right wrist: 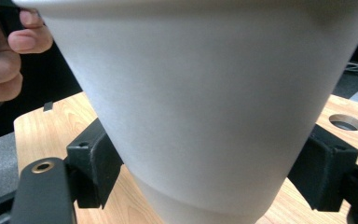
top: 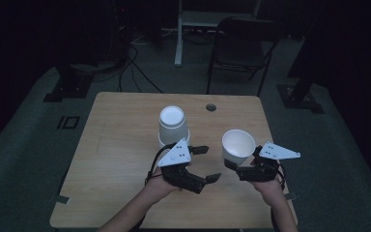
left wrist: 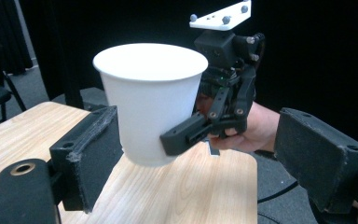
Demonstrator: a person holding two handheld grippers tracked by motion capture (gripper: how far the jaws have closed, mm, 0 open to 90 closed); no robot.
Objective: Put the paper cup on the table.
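Pale wooden table (top: 116, 145), round hole (top: 211, 107), grey carpet (top: 24, 140), dark room

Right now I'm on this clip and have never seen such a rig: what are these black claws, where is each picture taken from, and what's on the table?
A person holds a two-jaw gripper in each hand. The high view looks down on the wooden table; each gripper also carries its own camera. The right gripper is shut on an upright white cup, held above the table. The left gripper stands open, holding nothing; its view shows the cup in the other gripper's jaws. An upside-down white cup stack rests on the table.
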